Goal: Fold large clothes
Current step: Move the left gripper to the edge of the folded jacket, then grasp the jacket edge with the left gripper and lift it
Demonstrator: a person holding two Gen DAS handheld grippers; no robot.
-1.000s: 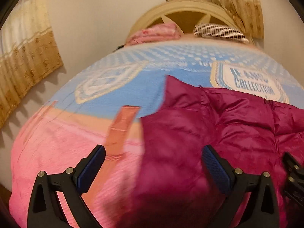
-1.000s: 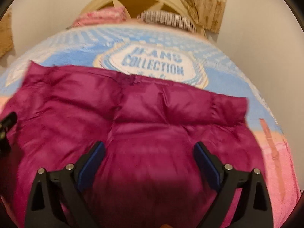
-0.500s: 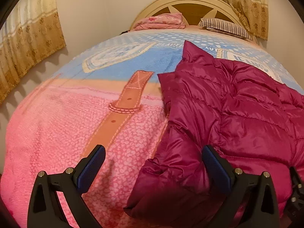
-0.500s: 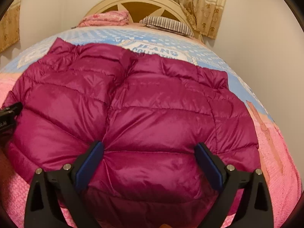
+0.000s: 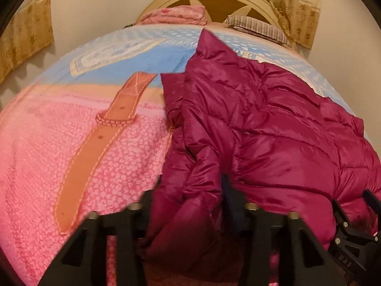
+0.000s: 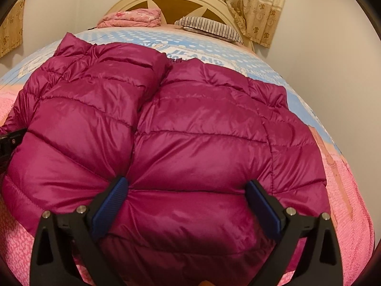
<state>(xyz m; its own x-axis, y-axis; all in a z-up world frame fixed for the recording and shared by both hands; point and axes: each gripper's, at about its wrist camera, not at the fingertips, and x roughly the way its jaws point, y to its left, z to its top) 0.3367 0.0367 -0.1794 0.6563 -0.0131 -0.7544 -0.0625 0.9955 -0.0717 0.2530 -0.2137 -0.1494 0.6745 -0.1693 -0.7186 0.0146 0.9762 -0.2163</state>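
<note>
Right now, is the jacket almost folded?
Not yet. The jacket lies spread on the bed, no fold visible. The left gripper is closing on its edge; the right gripper is open over the hem. All the folding is left.

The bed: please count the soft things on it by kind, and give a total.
Puffer jacket, magenta: 1
Blanket, pink and blue, covering the bed: 1
Folded pink bedding at the headboard: 1
Striped pillow: 1
Total: 4
</note>
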